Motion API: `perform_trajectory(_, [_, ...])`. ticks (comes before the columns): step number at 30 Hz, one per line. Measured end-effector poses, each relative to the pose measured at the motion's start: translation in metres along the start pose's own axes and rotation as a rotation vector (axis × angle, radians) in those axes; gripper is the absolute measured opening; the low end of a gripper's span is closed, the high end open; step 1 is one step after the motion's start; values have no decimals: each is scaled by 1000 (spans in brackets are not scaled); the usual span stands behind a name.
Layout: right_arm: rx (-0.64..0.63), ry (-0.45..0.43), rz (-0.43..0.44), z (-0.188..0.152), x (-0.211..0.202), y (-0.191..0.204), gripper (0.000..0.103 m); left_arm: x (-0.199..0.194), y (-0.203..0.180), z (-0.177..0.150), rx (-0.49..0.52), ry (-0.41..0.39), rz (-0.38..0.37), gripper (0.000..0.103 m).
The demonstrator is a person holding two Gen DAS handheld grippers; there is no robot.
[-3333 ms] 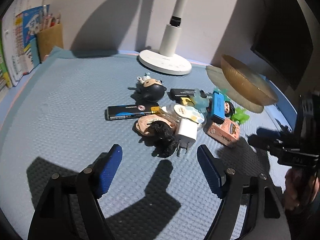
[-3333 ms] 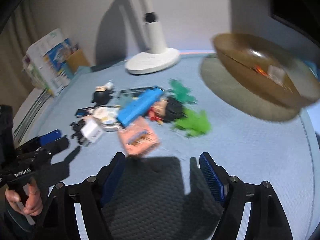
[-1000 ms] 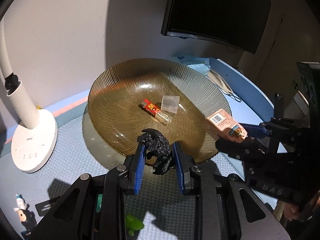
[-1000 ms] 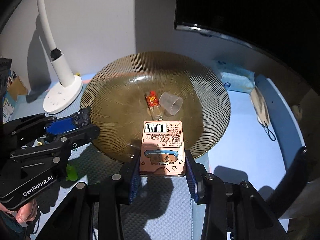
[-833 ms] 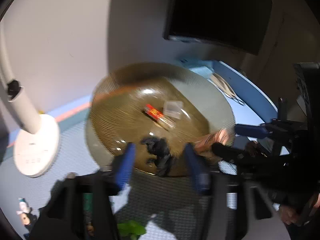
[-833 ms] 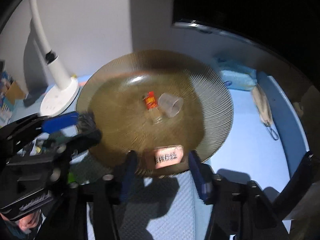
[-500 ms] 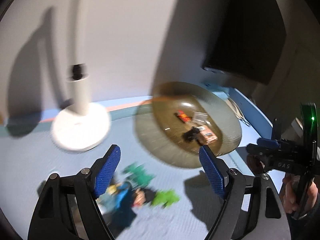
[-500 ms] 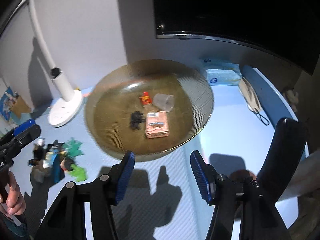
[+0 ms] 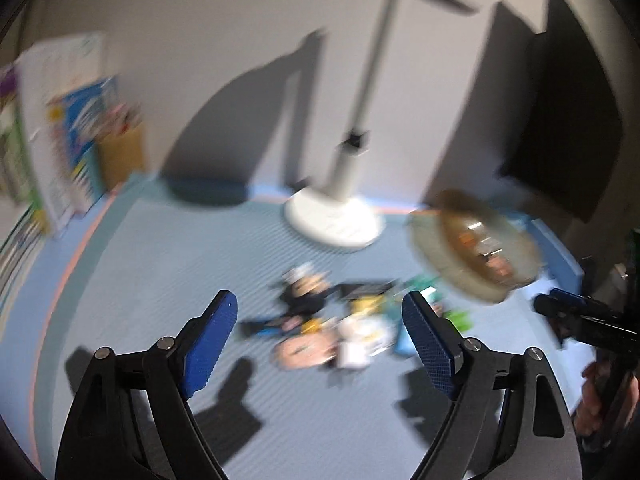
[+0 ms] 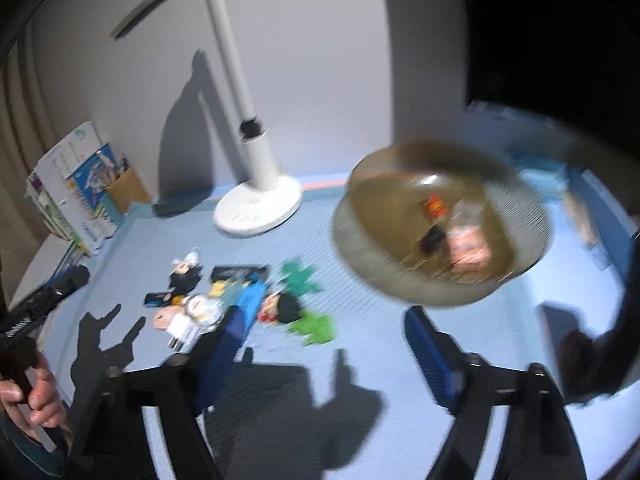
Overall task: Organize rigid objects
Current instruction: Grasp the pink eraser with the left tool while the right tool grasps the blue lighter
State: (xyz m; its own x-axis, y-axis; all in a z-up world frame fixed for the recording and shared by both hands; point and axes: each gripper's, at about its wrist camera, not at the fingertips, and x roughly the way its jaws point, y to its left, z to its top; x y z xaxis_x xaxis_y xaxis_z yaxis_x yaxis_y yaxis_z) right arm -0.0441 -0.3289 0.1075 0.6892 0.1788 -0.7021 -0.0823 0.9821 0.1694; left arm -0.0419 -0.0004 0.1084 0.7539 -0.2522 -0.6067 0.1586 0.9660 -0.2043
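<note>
**Both grippers wide and empty above the worktop**

The left gripper (image 9: 320, 330) hangs with its blue pads spread wide, nothing between them. The right gripper (image 10: 320, 344) is just as wide and just as bare, over shadowed mat.

Out from the left gripper lies the heap of small objects (image 9: 332, 328), blurred here, sitting on the blue worktop (image 9: 160, 264) in front of the white lamp base (image 9: 334, 222). The right wrist view shows the heap more sharply: a white charger plug (image 10: 182, 330) at the near edge, a blue bar (image 10: 250, 300) beside it, a dark-haired figurine head (image 10: 282, 308) touching the bar, and a green piece (image 10: 314, 328) just beyond that. A small black figure (image 10: 185, 276) stands on the lamp side of the heap.

To the right of the lamp base sits the amber ribbed bowl (image 10: 380, 208). Inside it: a pink box (image 10: 468, 250), a small black lump (image 10: 432, 240) next to the box, and a red-labelled item (image 10: 436, 206) behind them. The bowl is well apart from the heap.

Left of the lamp base, against the wall, books (image 10: 68, 184) lean beside a brown holder (image 10: 128, 190).
</note>
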Motion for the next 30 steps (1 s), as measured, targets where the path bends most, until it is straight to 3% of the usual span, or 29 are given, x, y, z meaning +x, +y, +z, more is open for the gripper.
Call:
perform_trajectory(3, [-5,17,9,-28,34,7,82,22,25,-26,-40,64,67,83])
perform_trajectory(10, [6,46,8,-55,71,8,82,46,59,-64,-139,151,72,83])
perform_trajectory(14, [18,64,-9,-56,77,6,82,37,60,-64,-153,113,46,83])
perform_trajectory(18, [4,64,-24,-56,77,8,82,44,60,-64,-149,148,28,83])
perform_trajectory(20, [2,66,-30,-55,75,11,81,46,57,-61,-127,168,1,82])
perform_trajectory(22, [18,108,28,-53,75,17,64,48,51,-55,-75,190,-30,82])
perform_trajectory(23, [25,127,58,-51,74,20,60,49,47,-52,-34,200,-34,80])
perform_trajectory(25, [21,171,86,-43,78,37,59,54,35,-43,85,233,-65,72])
perform_trajectory(27, [8,186,79,-37,82,50,58,59,27,-37,156,268,-122,48])
perform_trajectory(30, [12,212,57,-31,95,67,58,72,19,-29,246,307,-164,45])
